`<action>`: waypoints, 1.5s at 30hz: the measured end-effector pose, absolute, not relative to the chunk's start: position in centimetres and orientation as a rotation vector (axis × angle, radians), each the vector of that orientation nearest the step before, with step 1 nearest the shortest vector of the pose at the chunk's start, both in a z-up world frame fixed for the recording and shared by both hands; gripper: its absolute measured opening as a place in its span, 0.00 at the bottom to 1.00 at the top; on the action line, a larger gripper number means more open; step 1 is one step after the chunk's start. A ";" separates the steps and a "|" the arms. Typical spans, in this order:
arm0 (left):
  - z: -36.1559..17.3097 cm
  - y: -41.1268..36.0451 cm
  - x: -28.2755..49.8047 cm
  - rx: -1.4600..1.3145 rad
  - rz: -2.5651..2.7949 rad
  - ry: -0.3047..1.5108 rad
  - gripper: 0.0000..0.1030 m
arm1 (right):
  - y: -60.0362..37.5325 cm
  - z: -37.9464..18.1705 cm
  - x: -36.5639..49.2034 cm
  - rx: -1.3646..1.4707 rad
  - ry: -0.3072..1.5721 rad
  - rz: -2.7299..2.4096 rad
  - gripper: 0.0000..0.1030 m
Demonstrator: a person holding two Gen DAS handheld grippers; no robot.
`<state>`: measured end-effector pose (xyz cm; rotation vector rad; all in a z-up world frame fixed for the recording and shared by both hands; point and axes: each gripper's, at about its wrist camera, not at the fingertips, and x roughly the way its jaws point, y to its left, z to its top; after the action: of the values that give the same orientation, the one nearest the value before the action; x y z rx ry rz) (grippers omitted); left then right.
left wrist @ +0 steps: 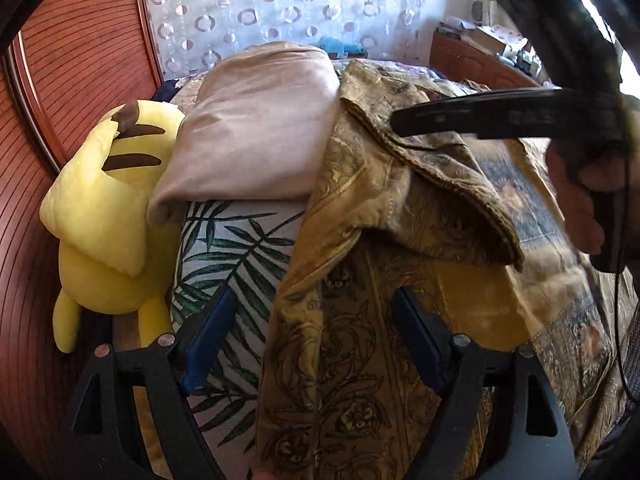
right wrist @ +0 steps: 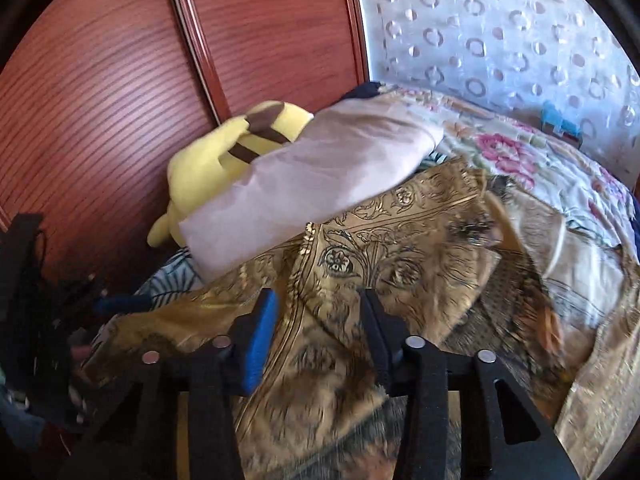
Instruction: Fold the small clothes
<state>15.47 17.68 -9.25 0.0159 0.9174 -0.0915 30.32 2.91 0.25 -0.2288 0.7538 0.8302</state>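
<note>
A gold garment with a dark ornate print (left wrist: 352, 360) lies crumpled on the bed, one flap folded over (left wrist: 440, 192). It also shows in the right wrist view (right wrist: 360, 240). My left gripper (left wrist: 316, 332) is open, its blue-padded fingers (left wrist: 208, 344) spread on either side of the garment's near edge. My right gripper (right wrist: 320, 320) is open above the garment's folded edge; from the left wrist view it reaches in from the right over the flap, its black finger (left wrist: 480, 116) visible.
A beige pillow (left wrist: 256, 136) lies on a palm-leaf cushion (left wrist: 232, 248) by a yellow plush toy (left wrist: 108, 216). A red-brown wardrobe (right wrist: 120, 80) stands left. A spotted curtain (right wrist: 500, 32) hangs behind. A flowered blanket (right wrist: 520, 160) covers the bed.
</note>
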 end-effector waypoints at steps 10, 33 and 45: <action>-9.4 17.6 15.5 -0.005 -0.056 0.893 0.80 | 5.7 -0.7 32.6 -0.287 0.780 0.815 0.26; -9.4 17.7 15.3 -0.010 -0.050 0.876 0.80 | -6.5 -0.7 27.4 -0.161 0.669 0.619 0.07; -8.1 17.5 14.4 -0.027 -0.027 0.835 0.80 | -11.3 -0.4 26.5 -0.150 0.659 0.562 0.52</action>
<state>14.44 17.49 -8.08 -0.0271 0.8348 -0.0270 26.54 -11.28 -0.40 -0.1502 0.6589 0.5617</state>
